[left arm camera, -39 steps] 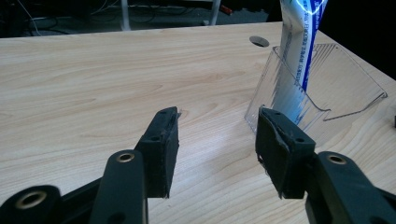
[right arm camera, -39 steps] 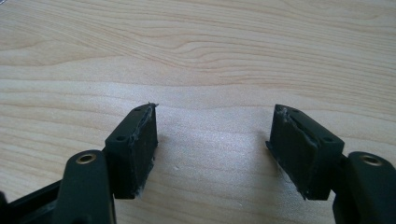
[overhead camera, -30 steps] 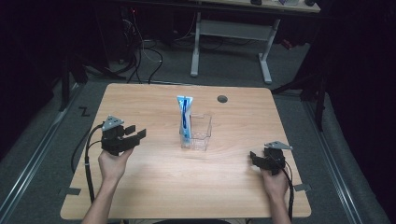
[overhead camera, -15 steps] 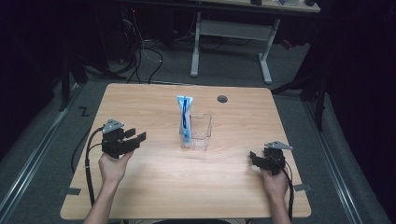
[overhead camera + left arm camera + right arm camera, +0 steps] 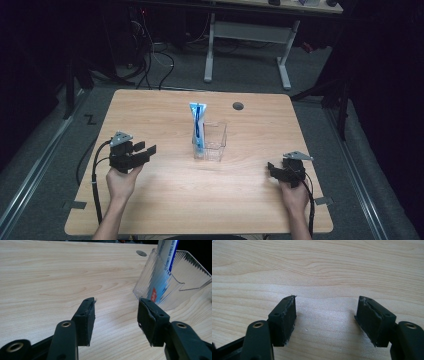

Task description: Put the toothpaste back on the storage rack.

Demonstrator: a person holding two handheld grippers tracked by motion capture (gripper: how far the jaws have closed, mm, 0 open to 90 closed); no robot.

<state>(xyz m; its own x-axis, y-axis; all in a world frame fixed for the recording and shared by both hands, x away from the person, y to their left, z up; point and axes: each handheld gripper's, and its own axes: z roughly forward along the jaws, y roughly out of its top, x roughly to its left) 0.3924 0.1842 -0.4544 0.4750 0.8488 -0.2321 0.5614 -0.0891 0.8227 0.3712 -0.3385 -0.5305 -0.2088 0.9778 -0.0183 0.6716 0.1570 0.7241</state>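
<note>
The left gripper (image 5: 142, 152) hovers low over the table (image 5: 165, 200) with its jaws apart and nothing between them; in the left gripper view the same gripper (image 5: 116, 312) shows bare wood in the gap between its two black pads. Ahead of it and off to its right stands a clear plastic holder (image 5: 214, 142) with ribbed walls, near the jaws but not touching them; in the left gripper view the holder (image 5: 175, 290) rises just beyond the tip of the right-hand jaw. A blue and white tube (image 5: 198, 125) stands upright inside the holder, leaning against the wall that faces the left gripper, and its top sticks out well above the rim; seen through the ribbed wall, the tube (image 5: 165, 270) carries a small red mark near its lower end. A small dark round plug (image 5: 238, 106) sits in the tabletop beyond the holder. The right gripper (image 5: 274, 170) rests well apart from the holder, on its far side from the left one, and its jaws also stand open: in the right gripper view the gripper (image 5: 325, 312) frames only plain wood grain.
</note>
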